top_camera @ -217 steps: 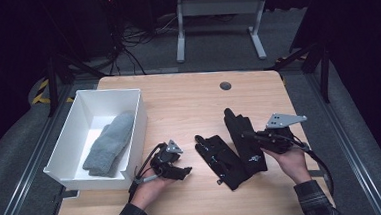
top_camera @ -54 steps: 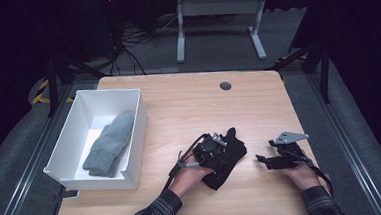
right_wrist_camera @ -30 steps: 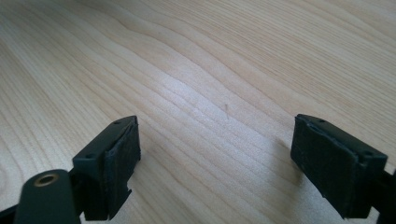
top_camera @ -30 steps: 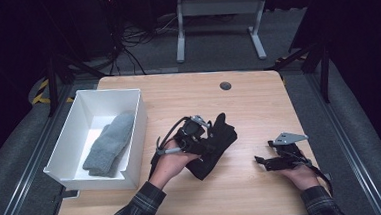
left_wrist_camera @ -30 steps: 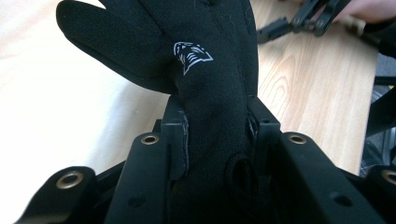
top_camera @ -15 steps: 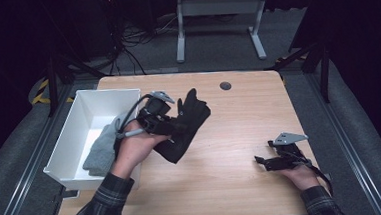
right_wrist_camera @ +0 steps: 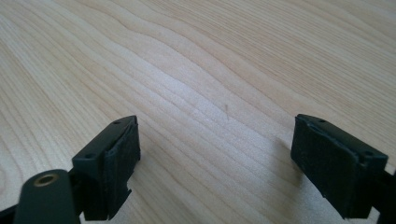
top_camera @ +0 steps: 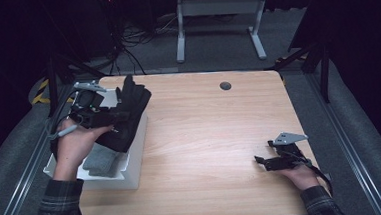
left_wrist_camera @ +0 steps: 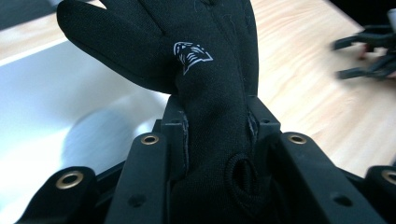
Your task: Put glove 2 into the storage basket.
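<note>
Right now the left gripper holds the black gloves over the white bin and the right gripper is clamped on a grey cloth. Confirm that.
Not quite. The right gripper holds nothing: the right gripper view shows its jaws wide apart over bare table. The rest stands: the left gripper holds the black gloves over the white bin.

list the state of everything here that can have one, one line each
black gloves: clamped in the left gripper, held in the air above the bin
left gripper: jaws shut on the black gloves
right gripper: jaws open, nothing between them, low over the table
white bin: open-topped, a grey cloth inside
grey cloth: lying in the bin
</note>
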Demonstrator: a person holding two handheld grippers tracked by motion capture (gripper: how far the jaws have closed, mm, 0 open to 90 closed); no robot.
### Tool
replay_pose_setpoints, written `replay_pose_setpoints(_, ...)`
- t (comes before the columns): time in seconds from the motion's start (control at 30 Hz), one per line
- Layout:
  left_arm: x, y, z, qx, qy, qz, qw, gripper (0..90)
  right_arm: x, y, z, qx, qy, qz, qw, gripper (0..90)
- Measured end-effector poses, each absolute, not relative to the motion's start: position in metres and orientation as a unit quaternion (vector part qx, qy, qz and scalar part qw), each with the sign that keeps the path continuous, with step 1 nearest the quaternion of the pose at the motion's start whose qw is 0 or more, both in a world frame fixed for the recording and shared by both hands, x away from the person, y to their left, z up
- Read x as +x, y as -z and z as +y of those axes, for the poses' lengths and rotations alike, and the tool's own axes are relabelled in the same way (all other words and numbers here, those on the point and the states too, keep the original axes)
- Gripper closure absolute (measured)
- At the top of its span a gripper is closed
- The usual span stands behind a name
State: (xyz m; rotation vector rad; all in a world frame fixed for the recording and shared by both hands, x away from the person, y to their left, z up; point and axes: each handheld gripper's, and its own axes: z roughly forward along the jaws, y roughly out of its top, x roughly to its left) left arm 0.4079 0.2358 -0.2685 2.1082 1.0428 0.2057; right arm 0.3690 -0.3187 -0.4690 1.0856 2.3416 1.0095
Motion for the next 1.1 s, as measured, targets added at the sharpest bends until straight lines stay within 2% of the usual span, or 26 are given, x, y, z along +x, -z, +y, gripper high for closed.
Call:
replay_pose_setpoints(0.23, 0.414, 0.299, 0.271, 0.809, -0.077, 0.462, 0.355, 67.6, 0.369, 0.469, -0.319, 0.385, -0.358, 0.830, 0.184, 16.2)
replay_pose_setpoints(0.67, 0.437, 0.359, 0.281, 0.806, -0.060, 0.507, 0.301, 65.5, 0.369, 0.469, -0.319, 0.385, -0.358, 0.830, 0.184, 16.2)
replay_pose_setpoints(0.77, 0.439, 0.368, 0.281, 0.809, -0.062, 0.511, 0.284, 57.1, 0.369, 0.469, -0.319, 0.385, -0.358, 0.830, 0.184, 16.2)
replay_pose_setpoints(0.87, 0.440, 0.371, 0.282, 0.806, -0.072, 0.518, 0.277, 41.7, 0.369, 0.469, -0.319, 0.385, -0.358, 0.830, 0.184, 16.2)
replay_pose_setpoints(0.9, 0.439, 0.368, 0.283, 0.800, -0.084, 0.520, 0.286, 31.7, 0.369, 0.469, -0.319, 0.385, -0.358, 0.830, 0.184, 16.2)
replay_pose_setpoints(1.03, 0.437, 0.357, 0.283, 0.793, -0.103, 0.521, 0.299, 22.3, 0.369, 0.469, -0.319, 0.385, -0.358, 0.830, 0.184, 16.2)
replay_pose_setpoints(1.1, 0.435, 0.347, 0.280, 0.792, -0.108, 0.514, 0.312, 21.8, 0.369, 0.469, -0.319, 0.385, -0.358, 0.830, 0.184, 16.1)
